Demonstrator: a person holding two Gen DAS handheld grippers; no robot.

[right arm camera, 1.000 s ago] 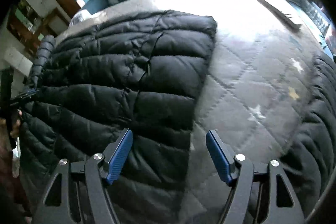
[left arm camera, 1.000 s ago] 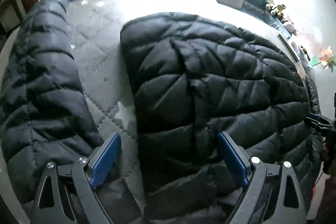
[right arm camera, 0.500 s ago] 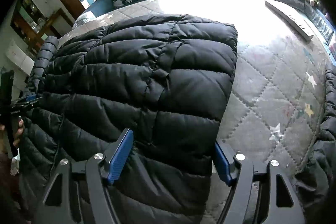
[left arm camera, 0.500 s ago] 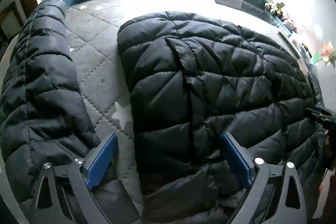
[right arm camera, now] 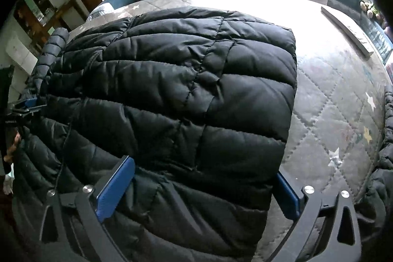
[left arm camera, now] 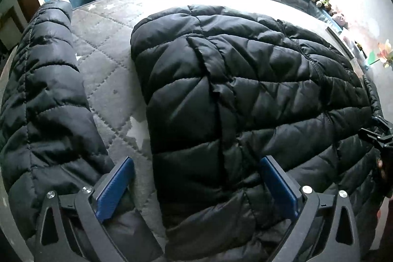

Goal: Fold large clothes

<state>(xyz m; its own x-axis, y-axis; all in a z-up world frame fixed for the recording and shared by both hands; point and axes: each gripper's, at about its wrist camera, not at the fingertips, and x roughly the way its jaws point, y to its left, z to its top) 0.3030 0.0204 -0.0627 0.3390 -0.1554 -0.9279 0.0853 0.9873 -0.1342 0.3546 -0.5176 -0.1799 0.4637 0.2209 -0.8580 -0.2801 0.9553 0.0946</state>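
My black coat lies on the bed, body folded to a block. Left claw spread, empty; right claw opening over the fold (nothing pinched). Sleeve beside the block remains unfolded.
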